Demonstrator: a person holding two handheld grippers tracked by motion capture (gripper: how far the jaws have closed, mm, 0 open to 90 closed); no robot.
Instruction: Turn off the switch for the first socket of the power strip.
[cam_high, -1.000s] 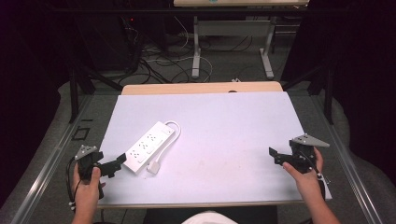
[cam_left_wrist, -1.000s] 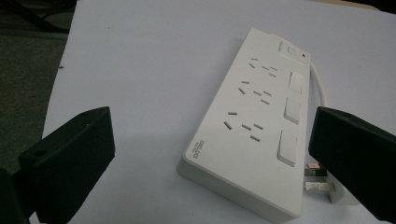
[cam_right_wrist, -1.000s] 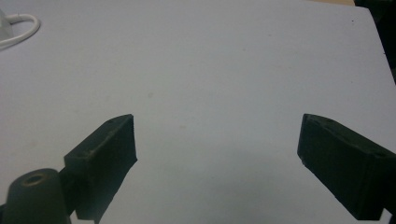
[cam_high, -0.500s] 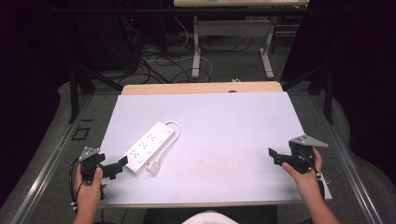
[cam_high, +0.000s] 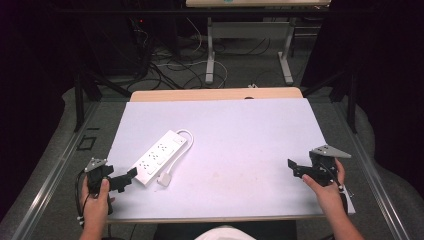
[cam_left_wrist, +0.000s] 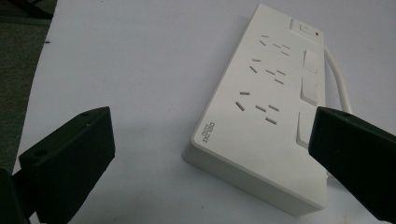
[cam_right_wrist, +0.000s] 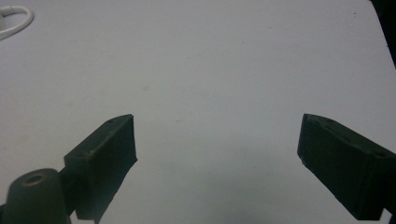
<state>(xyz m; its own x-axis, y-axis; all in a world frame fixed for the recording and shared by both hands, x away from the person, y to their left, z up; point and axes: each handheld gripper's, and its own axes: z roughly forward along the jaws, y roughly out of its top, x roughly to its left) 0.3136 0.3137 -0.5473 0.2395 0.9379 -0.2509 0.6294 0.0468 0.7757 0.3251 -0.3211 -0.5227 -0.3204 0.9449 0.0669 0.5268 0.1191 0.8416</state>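
power strip (cam_high: 160, 156) lies on white table (cam_high: 240, 135).

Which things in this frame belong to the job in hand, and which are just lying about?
In hand:
- white power strip, just ahead of the open left gripper
- its white cord and plug

Lying about:
- right gripper, open over bare table
- floor cables beyond the table

Power strip (cam_high: 159, 157) on table (cam_high: 240, 130) left half; plug (cam_high: 164, 178) just before it
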